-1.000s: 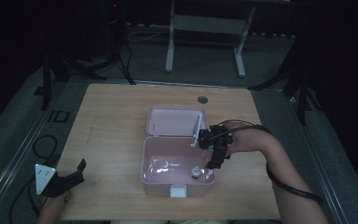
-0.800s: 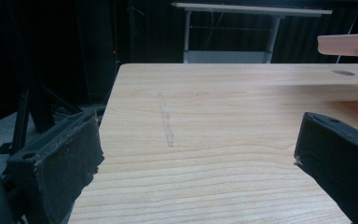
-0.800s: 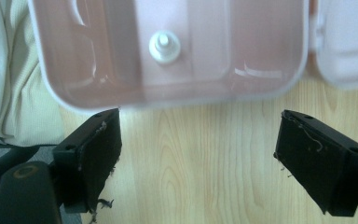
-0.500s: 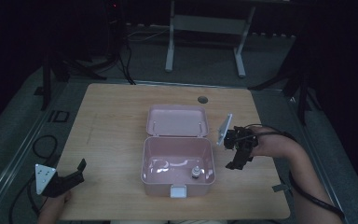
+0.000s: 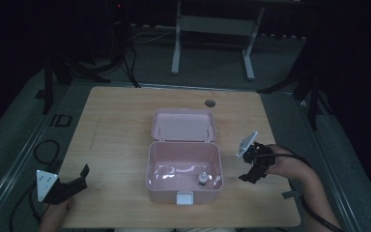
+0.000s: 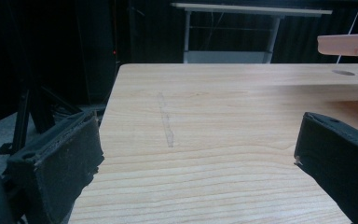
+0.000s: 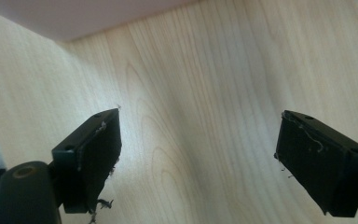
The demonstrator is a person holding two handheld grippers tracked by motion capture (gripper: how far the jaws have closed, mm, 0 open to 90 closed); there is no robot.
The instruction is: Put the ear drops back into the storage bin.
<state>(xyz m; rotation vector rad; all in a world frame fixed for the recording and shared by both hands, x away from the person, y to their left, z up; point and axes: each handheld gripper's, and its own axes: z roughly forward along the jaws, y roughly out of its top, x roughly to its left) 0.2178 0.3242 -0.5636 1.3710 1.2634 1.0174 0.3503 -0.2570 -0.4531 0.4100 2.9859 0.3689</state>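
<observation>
Now small bottle (image 5: pixel 203 179) inside pink box (image 5: pixel 160 166), right gripper (image 5: pixel 252 170) beside box, jaws parted, empty

I drew the right gripper (image 5: pixel 249 170) out of the pink box (image 5: pixel 183 166) toward the right of the frame, down over bare table (image 5: pixel 121 125). Its jaws had just been opening, with nothing between them.
</observation>
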